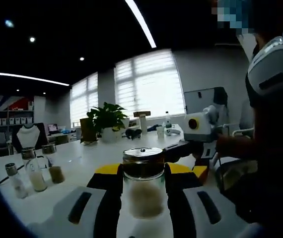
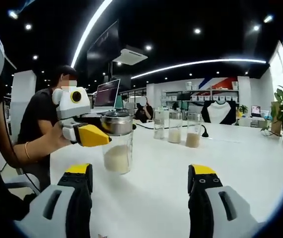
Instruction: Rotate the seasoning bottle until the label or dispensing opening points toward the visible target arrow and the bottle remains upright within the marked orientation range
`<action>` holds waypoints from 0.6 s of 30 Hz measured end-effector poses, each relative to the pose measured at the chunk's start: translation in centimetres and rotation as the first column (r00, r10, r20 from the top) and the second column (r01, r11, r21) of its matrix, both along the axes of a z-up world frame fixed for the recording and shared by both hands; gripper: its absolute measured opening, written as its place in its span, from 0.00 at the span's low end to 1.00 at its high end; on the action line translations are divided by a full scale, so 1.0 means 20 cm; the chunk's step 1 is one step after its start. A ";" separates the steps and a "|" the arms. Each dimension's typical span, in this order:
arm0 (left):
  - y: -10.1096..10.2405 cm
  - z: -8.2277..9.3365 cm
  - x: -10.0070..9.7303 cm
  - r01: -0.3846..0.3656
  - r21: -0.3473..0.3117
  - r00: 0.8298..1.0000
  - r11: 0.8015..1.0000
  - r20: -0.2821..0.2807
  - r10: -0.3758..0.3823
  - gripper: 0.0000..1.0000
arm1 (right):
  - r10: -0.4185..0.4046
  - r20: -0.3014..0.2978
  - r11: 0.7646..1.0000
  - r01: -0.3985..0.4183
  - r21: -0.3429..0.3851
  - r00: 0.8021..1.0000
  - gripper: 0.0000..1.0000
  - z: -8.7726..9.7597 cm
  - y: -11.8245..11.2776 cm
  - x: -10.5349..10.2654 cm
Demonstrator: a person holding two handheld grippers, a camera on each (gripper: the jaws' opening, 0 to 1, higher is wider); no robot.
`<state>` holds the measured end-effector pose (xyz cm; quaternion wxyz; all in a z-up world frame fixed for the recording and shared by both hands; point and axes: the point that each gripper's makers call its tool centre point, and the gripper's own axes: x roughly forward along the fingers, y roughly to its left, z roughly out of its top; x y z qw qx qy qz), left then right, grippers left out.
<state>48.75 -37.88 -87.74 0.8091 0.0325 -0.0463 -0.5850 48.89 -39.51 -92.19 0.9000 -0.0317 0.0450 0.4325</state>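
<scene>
Clamping the seasoning bottle (image 1: 143, 181) between yellow-tipped jaws, left gripper (image 1: 142, 184) closed on the glass just under the metal lid, bottle upright above the white table (image 2: 181, 173), pale powder in its lower half. Right gripper (image 2: 140, 179) spread wide, holding nothing, aimed at the bottle from near. Three more shakers (image 2: 175, 127) standing well apart at the far side. No target arrow discernible. Seemingly mid-rotation; next, probably turning the wrist about the bottle's axis without tilting, then setting down.
</scene>
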 end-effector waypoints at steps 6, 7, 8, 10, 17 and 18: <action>-0.06 -0.01 -0.03 0.050 -0.018 0.999 0.999 -0.016 -0.051 0.35 | 0.028 0.012 0.999 -0.028 0.016 1.000 0.73 -0.01 0.04 0.00; -0.07 -0.01 -0.03 0.059 -0.023 0.998 0.998 -0.023 -0.059 0.35 | 0.031 0.011 0.999 -0.031 0.029 0.999 0.71 -0.01 0.04 0.00; -0.08 -0.01 -0.03 0.064 -0.023 0.998 0.998 -0.024 -0.065 0.35 | 0.037 0.016 0.998 -0.038 0.053 0.999 0.69 0.00 0.04 0.00; -0.09 -0.03 -0.03 0.076 -0.007 0.997 0.997 -0.024 -0.076 0.35 | 0.042 0.021 0.994 -0.044 0.097 0.999 0.62 0.03 0.05 0.01; -0.10 -0.03 -0.05 0.120 0.015 0.993 0.993 -0.020 -0.120 0.35 | 0.064 0.031 0.995 -0.067 0.078 0.997 0.51 -0.01 0.07 0.00; -0.10 -0.03 -0.05 0.124 0.014 0.992 0.992 -0.024 -0.123 0.35 | 0.073 0.031 0.994 -0.075 0.078 0.997 0.49 -0.01 0.07 -0.01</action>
